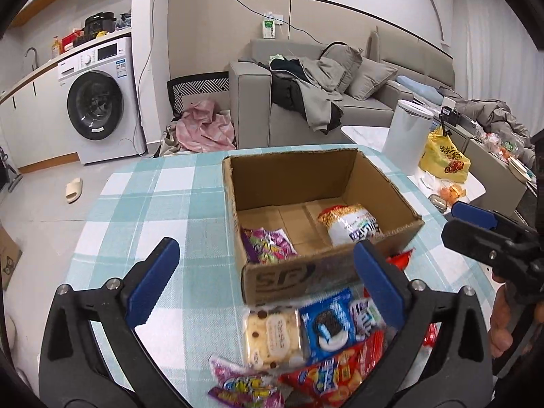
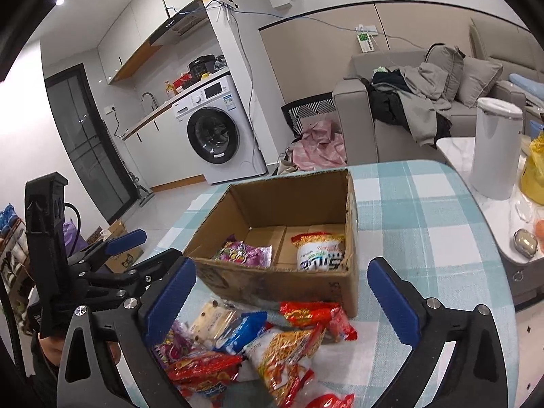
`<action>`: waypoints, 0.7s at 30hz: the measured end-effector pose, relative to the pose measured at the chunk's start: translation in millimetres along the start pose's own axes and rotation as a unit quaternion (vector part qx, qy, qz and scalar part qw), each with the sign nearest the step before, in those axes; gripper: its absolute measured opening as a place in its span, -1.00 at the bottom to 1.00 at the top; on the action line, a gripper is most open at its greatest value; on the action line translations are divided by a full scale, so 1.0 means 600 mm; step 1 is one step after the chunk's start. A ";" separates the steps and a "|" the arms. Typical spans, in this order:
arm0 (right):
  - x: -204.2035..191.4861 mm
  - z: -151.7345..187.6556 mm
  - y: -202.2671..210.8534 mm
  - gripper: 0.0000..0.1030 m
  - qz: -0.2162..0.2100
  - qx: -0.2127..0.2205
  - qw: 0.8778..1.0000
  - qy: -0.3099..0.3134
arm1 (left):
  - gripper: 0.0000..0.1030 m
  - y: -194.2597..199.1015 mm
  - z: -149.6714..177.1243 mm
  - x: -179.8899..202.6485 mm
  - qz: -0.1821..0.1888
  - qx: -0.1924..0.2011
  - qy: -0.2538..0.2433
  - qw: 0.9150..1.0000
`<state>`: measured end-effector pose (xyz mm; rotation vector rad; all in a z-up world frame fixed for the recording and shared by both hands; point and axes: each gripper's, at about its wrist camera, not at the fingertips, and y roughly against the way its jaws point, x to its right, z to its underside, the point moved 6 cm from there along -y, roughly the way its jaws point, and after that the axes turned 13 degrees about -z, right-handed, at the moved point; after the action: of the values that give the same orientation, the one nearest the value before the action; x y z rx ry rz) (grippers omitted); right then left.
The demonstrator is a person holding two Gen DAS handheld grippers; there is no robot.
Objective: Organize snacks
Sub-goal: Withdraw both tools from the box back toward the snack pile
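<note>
An open cardboard box point(image 1: 285, 176) point(image 2: 272, 282) stands on the checked tablecloth. Inside lie a purple candy bag point(image 1: 268, 243) point(image 2: 246, 253) and a white noodle pack point(image 1: 350, 224) point(image 2: 318, 251). A pile of snacks lies in front of the box: a cream biscuit pack point(image 1: 272, 338) point(image 2: 212, 321), a blue Oreo pack point(image 1: 328, 326) point(image 2: 239, 333), red packs point(image 1: 326, 377) point(image 2: 204, 369) and a noodle bag point(image 2: 282, 353). My left gripper point(image 1: 265, 282) is open and empty above the pile. My right gripper point(image 2: 282, 302) is open and empty over the pile; it also shows at the right in the left wrist view point(image 1: 476, 224).
A white bin point(image 1: 406, 136) point(image 2: 494, 148) and a yellow bag point(image 1: 443, 159) stand on the low table to the right. A grey sofa point(image 1: 258, 102) and a washing machine point(image 2: 214, 132) are behind the table. The table edge curves close on the left and right.
</note>
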<state>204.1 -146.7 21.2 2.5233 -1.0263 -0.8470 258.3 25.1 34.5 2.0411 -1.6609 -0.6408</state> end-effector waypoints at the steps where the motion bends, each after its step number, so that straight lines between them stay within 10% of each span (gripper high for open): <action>1: -0.004 0.004 0.004 0.99 -0.006 -0.002 1.000 -0.003 | 0.97 0.008 0.004 -0.003 0.000 0.002 -0.001 1.000; 21: 0.001 0.084 0.049 0.99 0.026 -0.035 0.999 -0.012 | 0.97 0.110 0.111 -0.057 -0.024 0.008 0.007 1.000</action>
<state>157.4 -170.0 -4.8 2.4238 -1.0454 -0.8838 160.5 43.5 23.1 2.0968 -1.6183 -0.6306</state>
